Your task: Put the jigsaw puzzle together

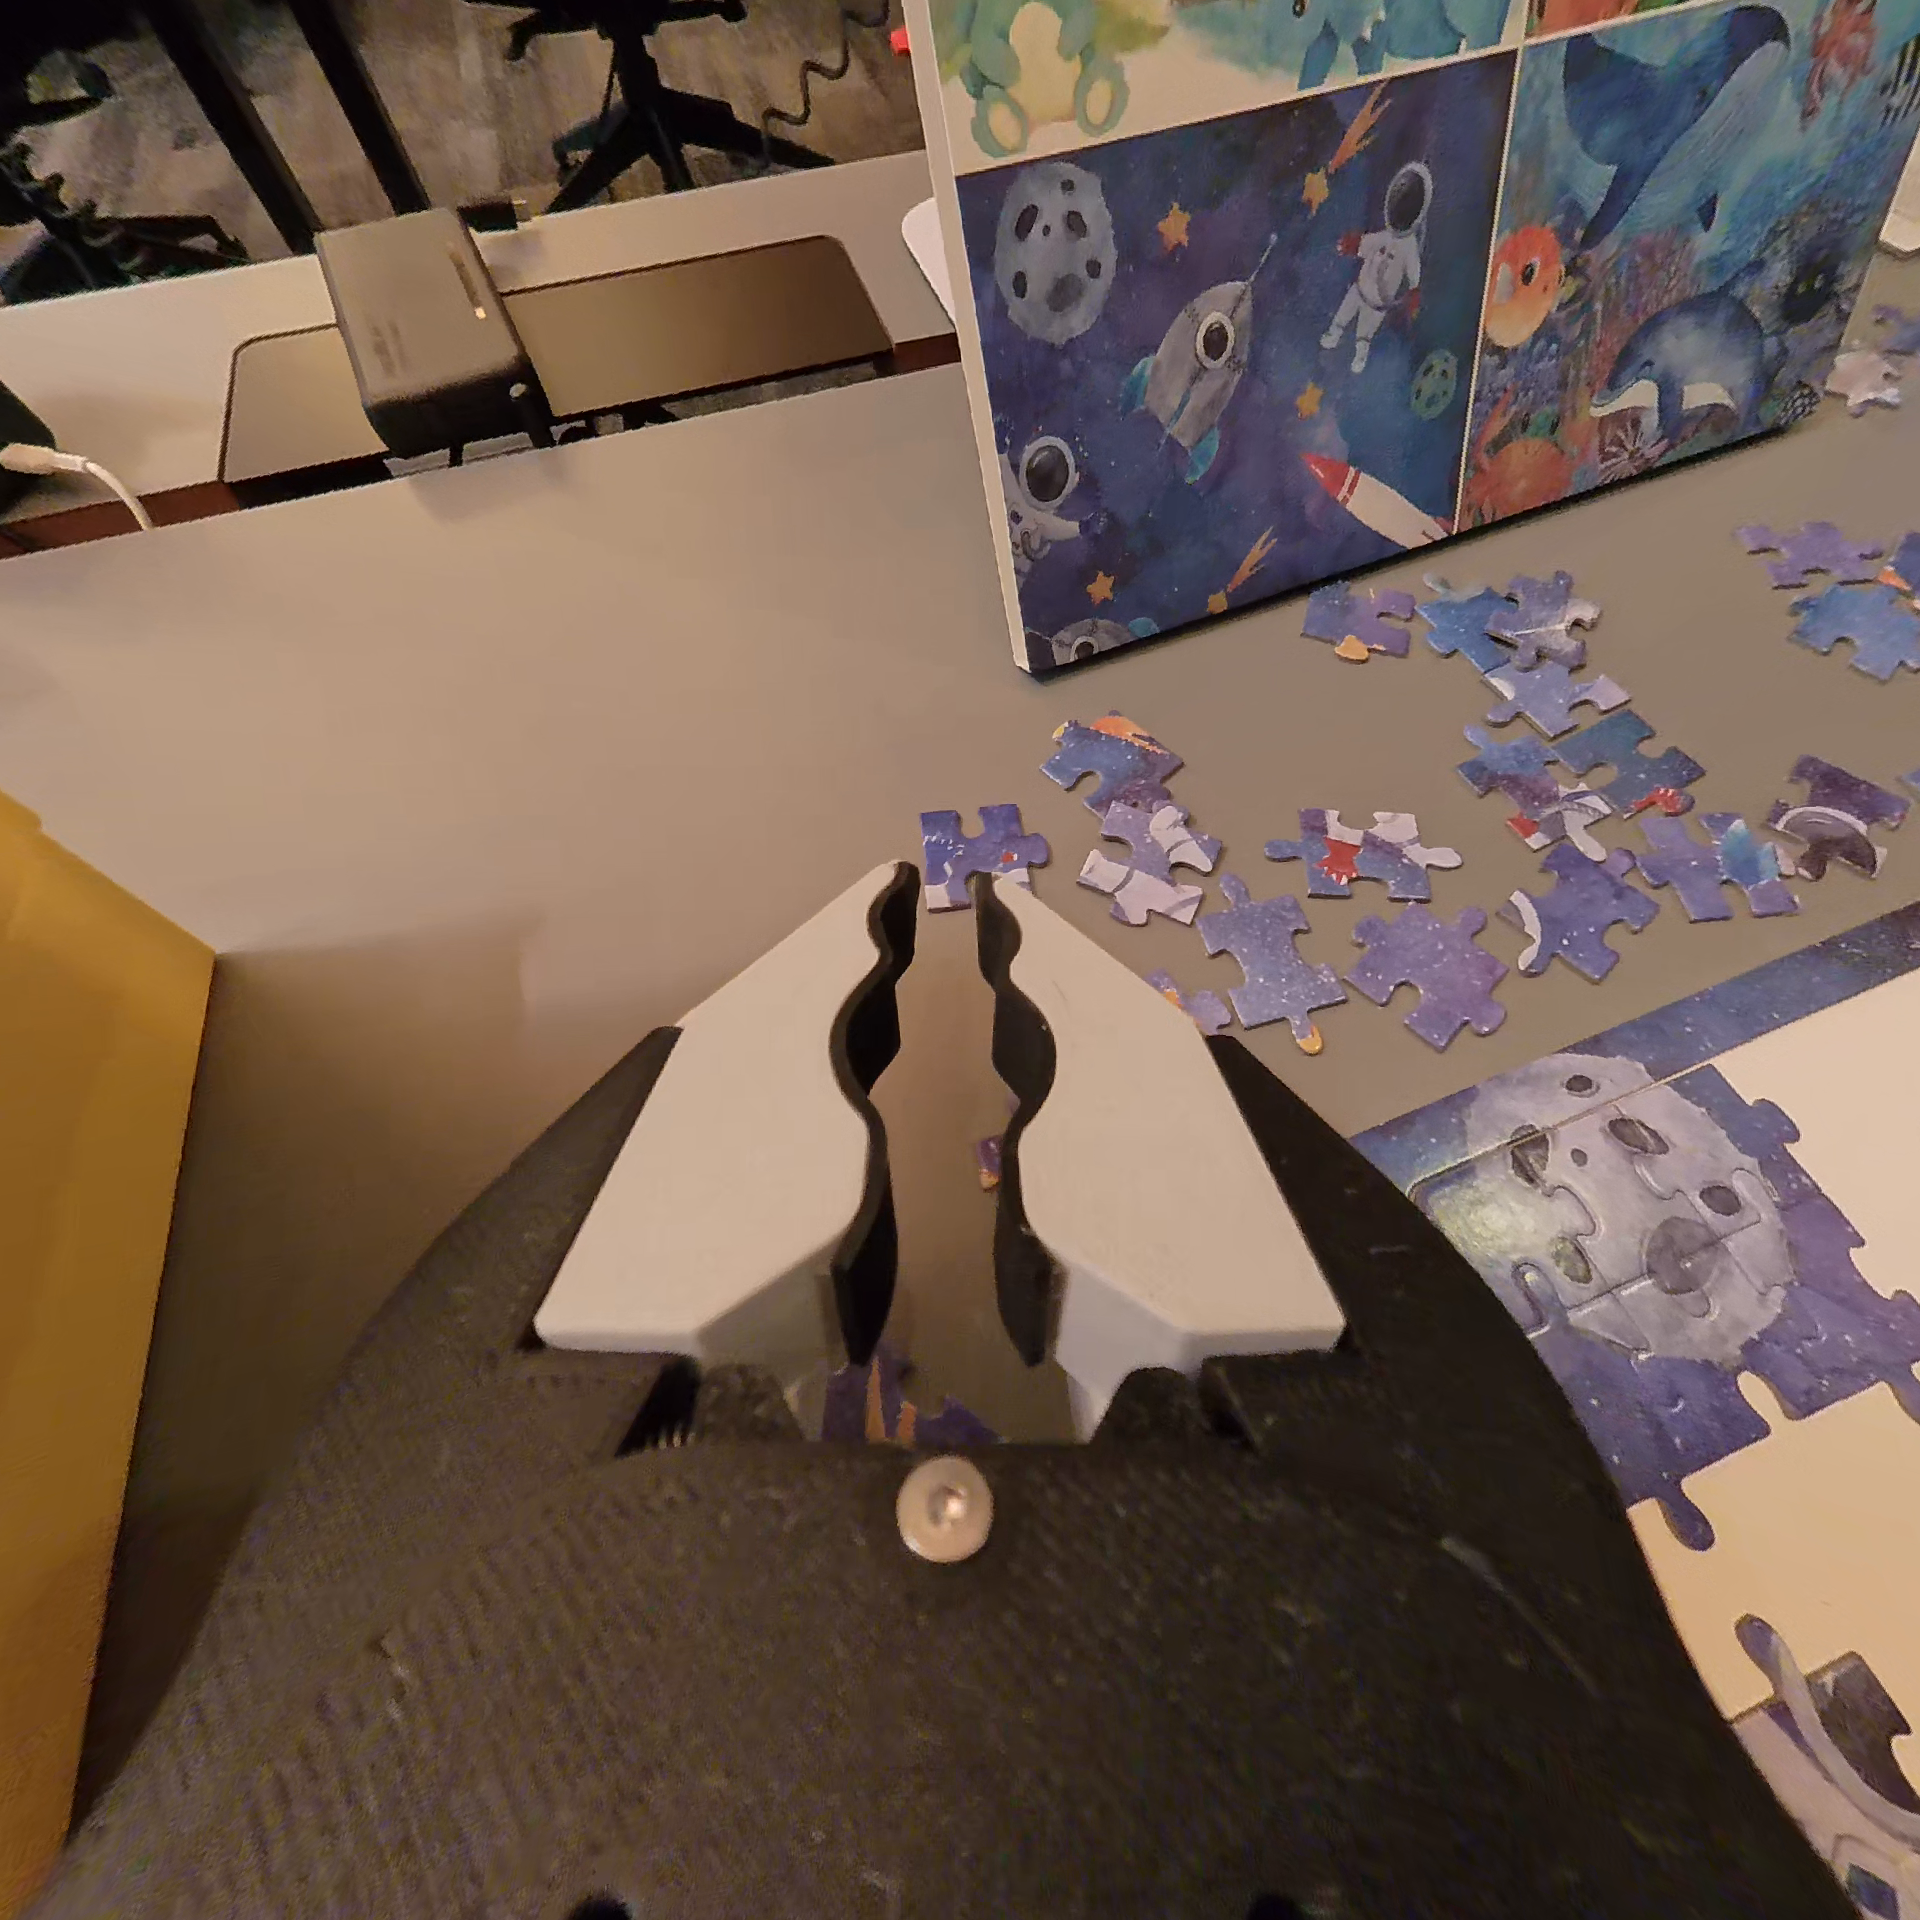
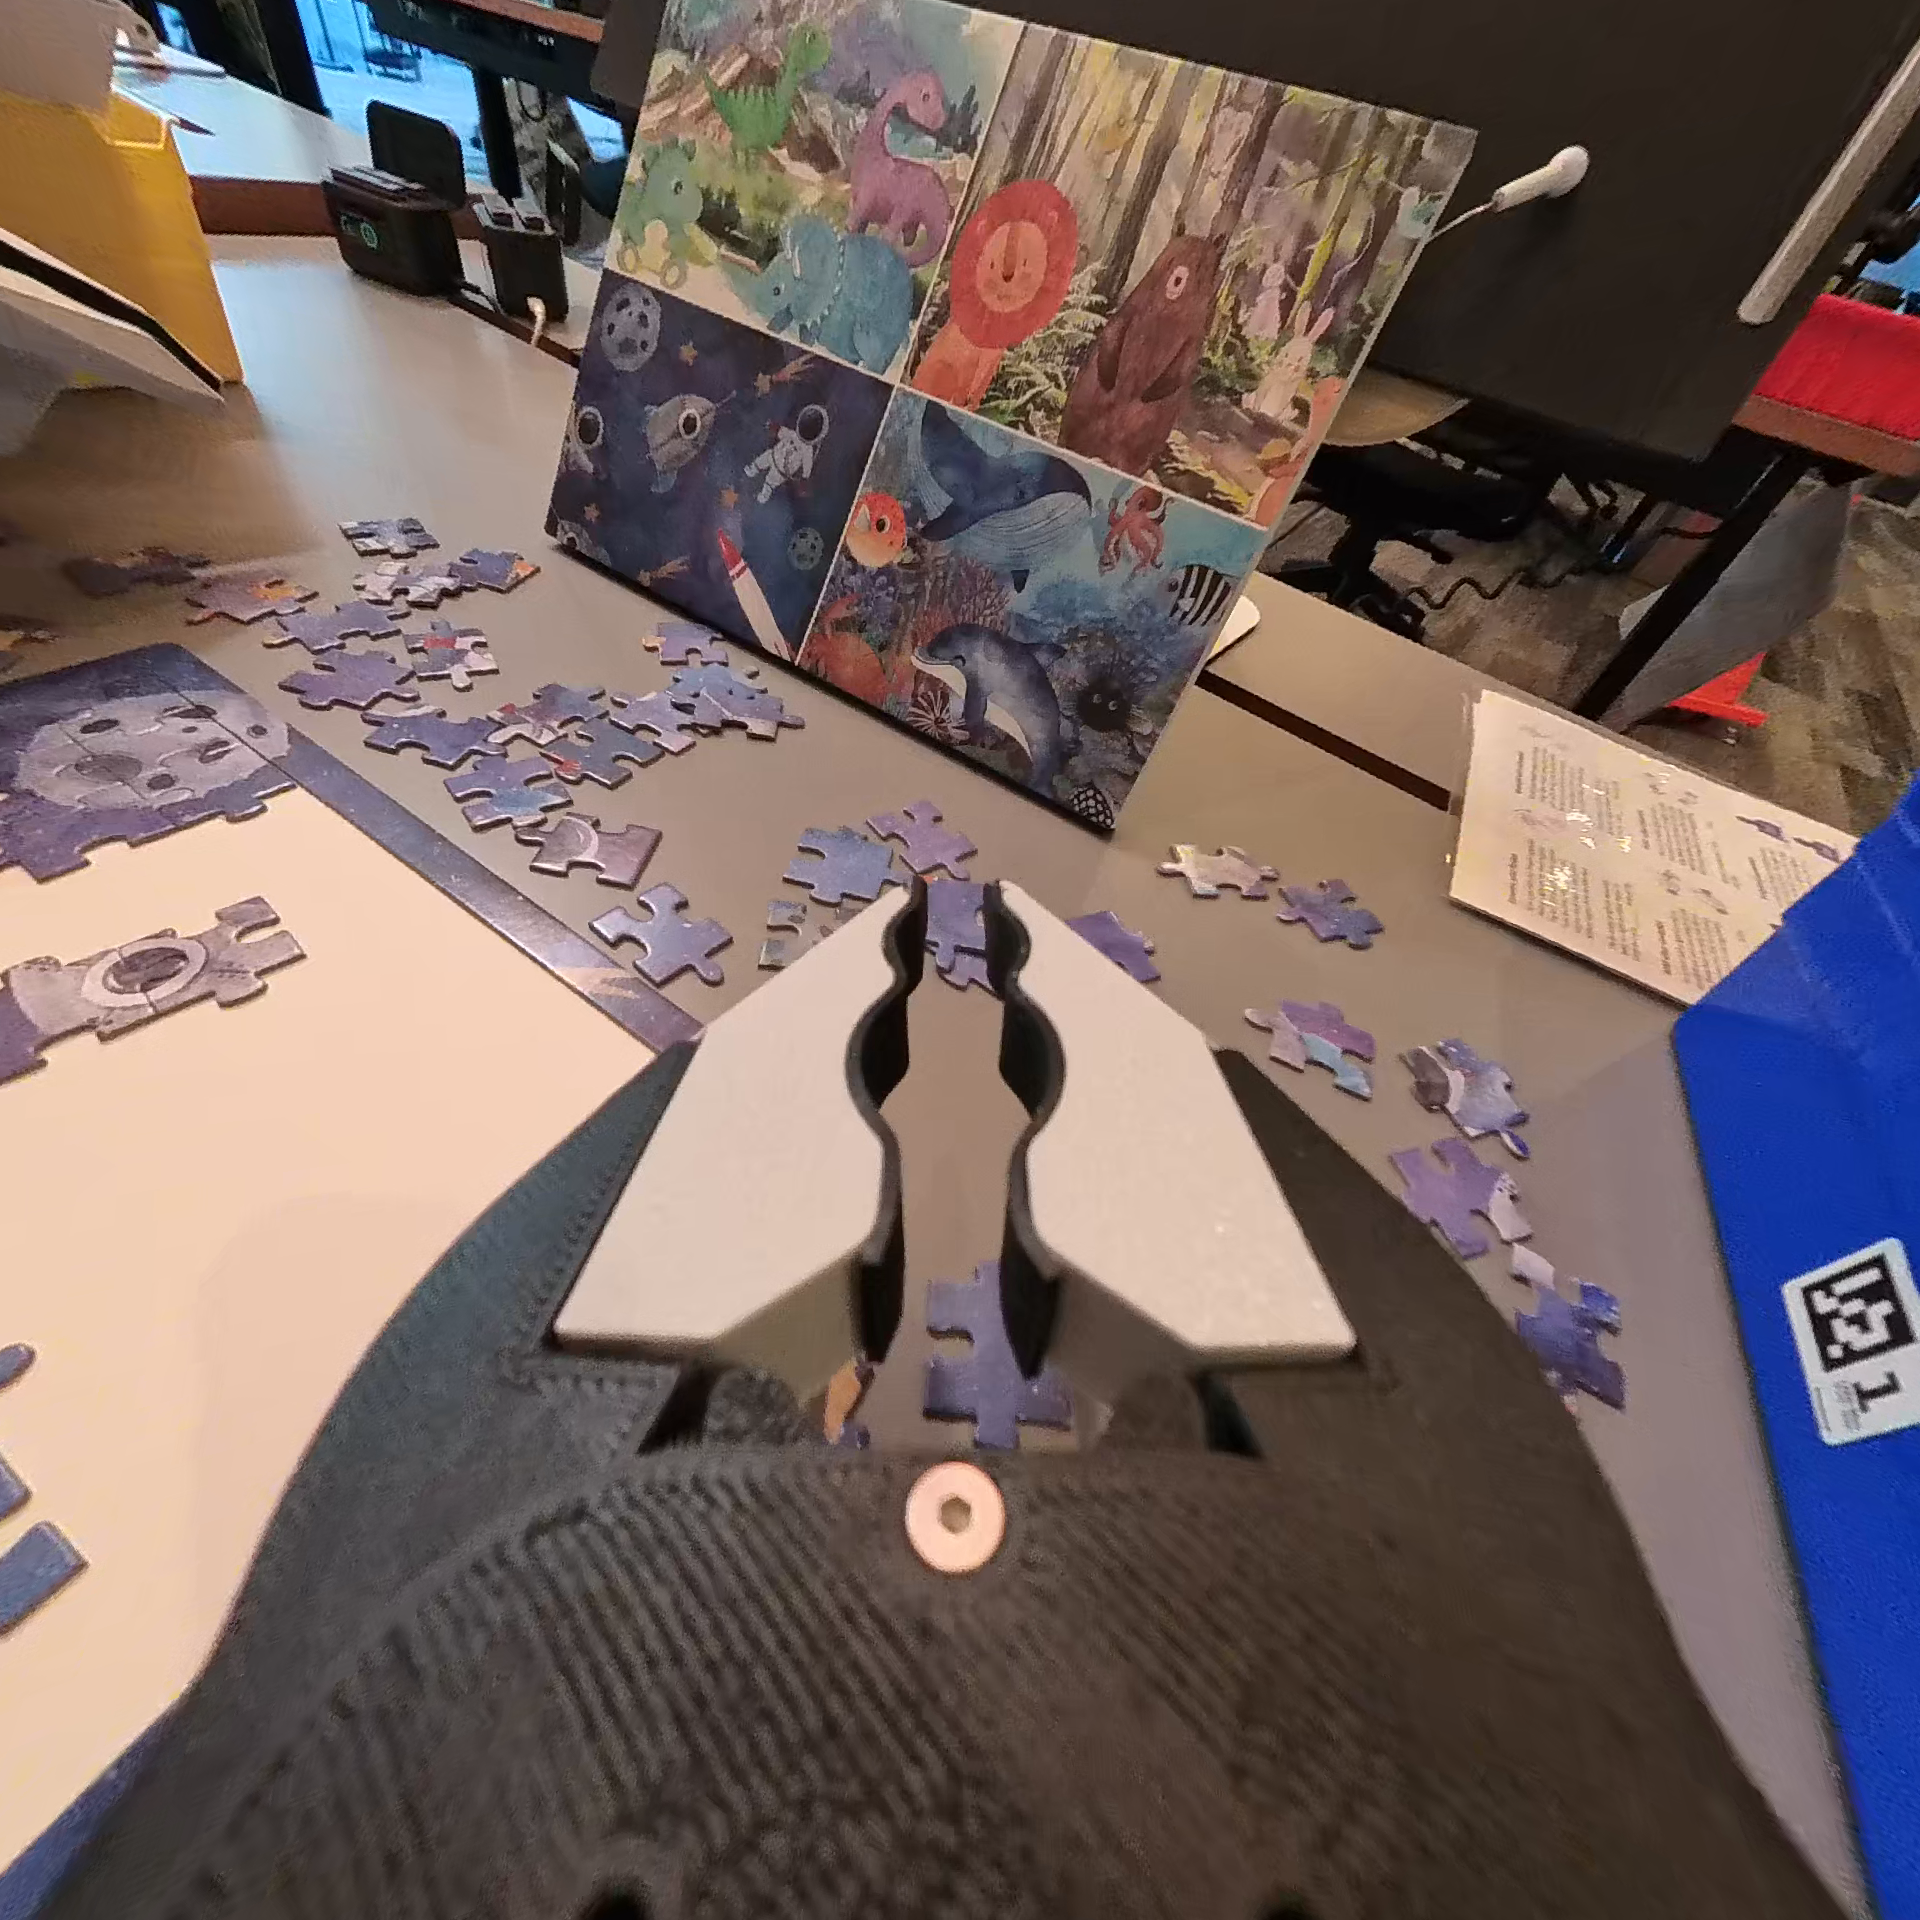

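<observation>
Blue box (image 2: 1808, 1299) shows only beside the right jaws' view.

The table (image 1: 520, 727) was plain grey. Loose puzzle pieces (image 1: 1434, 966) lay in blue and purple speckled with white stars, some with red, white or orange marks. The puzzle board (image 2: 312, 1039) was cream with a dark blue border, and its joined pieces (image 2: 125, 748) showed a grey cratered moon. The box (image 2: 935, 416) bore four painted panels: green and purple dinosaurs, an orange lion with a brown bear, a navy space scene, and a blue sea scene. Both grippers had pale grey fingers (image 1: 748, 1132) with black pads on black bodies. A bright blue case (image 2: 1808, 1247) carried a black-and-white square marker.
</observation>
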The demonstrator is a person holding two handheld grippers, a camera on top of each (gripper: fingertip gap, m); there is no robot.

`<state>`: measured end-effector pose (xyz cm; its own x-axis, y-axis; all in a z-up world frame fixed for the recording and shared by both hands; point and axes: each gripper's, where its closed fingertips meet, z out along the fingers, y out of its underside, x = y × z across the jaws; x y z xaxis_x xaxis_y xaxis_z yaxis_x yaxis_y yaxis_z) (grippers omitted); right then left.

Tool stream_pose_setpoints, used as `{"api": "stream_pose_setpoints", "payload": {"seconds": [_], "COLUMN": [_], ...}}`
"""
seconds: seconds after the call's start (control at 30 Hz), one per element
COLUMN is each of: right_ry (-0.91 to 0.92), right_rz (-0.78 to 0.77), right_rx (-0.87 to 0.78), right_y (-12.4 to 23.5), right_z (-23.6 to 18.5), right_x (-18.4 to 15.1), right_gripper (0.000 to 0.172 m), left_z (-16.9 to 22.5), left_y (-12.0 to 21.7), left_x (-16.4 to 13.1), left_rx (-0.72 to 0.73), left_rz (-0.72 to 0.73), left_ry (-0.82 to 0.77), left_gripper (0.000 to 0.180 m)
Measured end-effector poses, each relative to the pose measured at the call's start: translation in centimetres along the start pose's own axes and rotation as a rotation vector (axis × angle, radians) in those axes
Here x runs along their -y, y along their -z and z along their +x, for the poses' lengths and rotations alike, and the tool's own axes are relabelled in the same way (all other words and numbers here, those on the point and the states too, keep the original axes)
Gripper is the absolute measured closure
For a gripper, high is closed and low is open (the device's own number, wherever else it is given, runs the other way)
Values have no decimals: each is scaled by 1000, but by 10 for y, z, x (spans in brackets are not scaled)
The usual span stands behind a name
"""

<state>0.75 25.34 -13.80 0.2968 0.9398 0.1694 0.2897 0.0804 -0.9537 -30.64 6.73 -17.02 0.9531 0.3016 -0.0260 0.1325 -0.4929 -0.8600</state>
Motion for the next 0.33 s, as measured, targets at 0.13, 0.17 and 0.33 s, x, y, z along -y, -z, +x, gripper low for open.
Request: {"api": "stream_pose_setpoints", "payload": {"seconds": [0.13, 0.17, 0.33], "right_ry": [-68, -85, -137], "right_rz": [37, 47, 83], "right_rx": [9, 11, 18], "right_y": [2, 3, 6], "right_z": [4, 6, 9], "right_x": [3, 4, 9], "right_gripper": [163, 163, 163], "left_z": [1, 1, 3], "left_y": [0, 0, 0], "left_x": [1, 1, 1], "left_rx": [-2, -2, -7], "left_rz": [1, 2, 6], "left_ry": [-4, -4, -3], "left_gripper": [171, 171, 171]}}
